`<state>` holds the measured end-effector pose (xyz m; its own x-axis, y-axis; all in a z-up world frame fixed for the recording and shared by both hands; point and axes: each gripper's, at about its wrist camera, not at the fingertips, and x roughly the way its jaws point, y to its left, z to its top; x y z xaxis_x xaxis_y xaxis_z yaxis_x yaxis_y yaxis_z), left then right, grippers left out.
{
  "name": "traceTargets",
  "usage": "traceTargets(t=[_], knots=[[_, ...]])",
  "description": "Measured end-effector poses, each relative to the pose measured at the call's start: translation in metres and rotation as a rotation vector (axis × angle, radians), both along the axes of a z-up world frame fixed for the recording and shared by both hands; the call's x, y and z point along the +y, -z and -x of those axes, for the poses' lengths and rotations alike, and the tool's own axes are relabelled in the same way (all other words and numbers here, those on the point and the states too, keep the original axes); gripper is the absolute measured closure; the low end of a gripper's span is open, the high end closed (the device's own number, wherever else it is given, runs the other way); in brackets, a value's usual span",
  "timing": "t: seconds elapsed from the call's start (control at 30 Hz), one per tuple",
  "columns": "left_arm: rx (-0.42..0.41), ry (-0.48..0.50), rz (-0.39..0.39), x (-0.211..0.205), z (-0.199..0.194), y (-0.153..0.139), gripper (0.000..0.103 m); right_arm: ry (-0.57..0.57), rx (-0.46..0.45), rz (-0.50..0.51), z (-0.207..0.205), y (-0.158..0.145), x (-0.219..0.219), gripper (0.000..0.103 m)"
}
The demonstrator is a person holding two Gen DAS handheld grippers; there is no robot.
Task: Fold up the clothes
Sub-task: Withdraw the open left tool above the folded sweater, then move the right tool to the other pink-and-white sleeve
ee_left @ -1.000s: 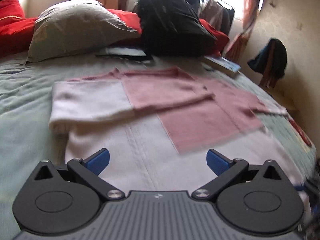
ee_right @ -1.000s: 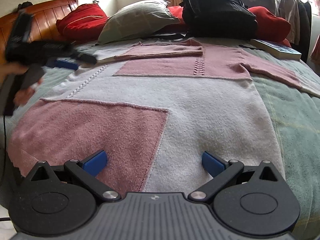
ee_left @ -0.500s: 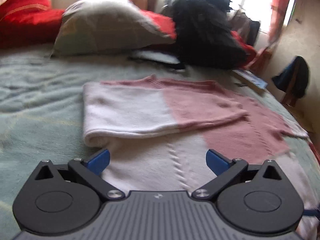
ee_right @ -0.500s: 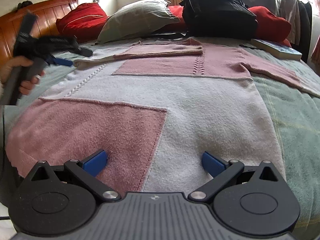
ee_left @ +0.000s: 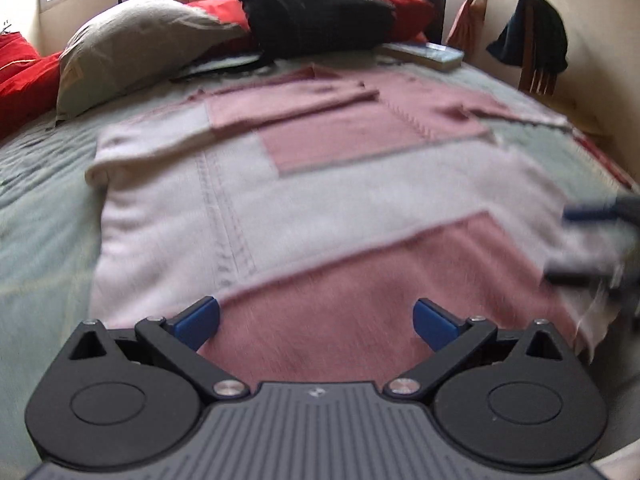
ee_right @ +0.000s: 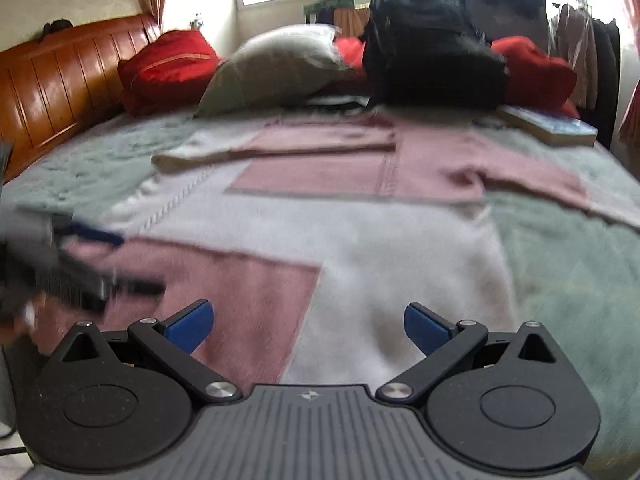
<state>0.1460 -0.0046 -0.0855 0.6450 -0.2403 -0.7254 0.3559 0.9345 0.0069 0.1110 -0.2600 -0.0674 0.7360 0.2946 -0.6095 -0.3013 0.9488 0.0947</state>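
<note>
Pink-white sweater [ee_left: 320, 216] flat on bedspread [ee_right: 568, 248] | both grippers [ee_left: 316, 320] [ee_right: 306, 322] wide, over hem

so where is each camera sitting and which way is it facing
Left wrist: on the left tool, low over the sweater's near hem, facing up the bed toward the pillow; its open blue fingers show, with the right tool blurred at the right edge.
Right wrist: on the right tool, at the same hem, facing the wooden headboard; its open fingers show, left tool blurred at left.
Shared: sweater, pillow, black backpack, book.
</note>
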Motion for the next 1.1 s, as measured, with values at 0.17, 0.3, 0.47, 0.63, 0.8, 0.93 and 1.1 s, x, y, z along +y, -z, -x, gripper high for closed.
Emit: traceTargets(t=[0.17, 0.3, 0.47, 0.63, 0.8, 0.93, 1.1], knots=[[-0.026, -0.033, -0.022, 0.001, 0.016, -0.001, 0.001, 0.05, 0.058, 0.041, -0.014, 0.022, -0.008, 0.0], [-0.024, -0.022, -0.053, 0.003, 0.026, 0.0, 0.001, 0.052, 0.034, 0.057, 0.002, 0.036, -0.013, 0.0], [-0.021, -0.029, -0.067, 0.004, 0.03, -0.005, 0.001, 0.069, 0.046, 0.036, 0.01, 0.027, -0.015, 0.0], [-0.049, -0.011, -0.043, 0.0, 0.034, -0.015, 0.001, 0.051, 0.029, 0.0, 0.006, 0.018, -0.011, 0.0], [-0.05, -0.003, -0.018, -0.003, 0.029, -0.019, 0.001, 0.036, 0.054, 0.025, 0.006, 0.03, -0.007, 0.0], [-0.045, -0.002, -0.012, -0.006, 0.024, -0.018, 0.001, 0.036, 0.046, 0.023, 0.01, 0.028, -0.011, 0.0], [-0.042, -0.011, 0.009, -0.01, 0.015, -0.018, 0.001, 0.076, 0.076, -0.013, -0.003, 0.028, -0.023, 0.0]])
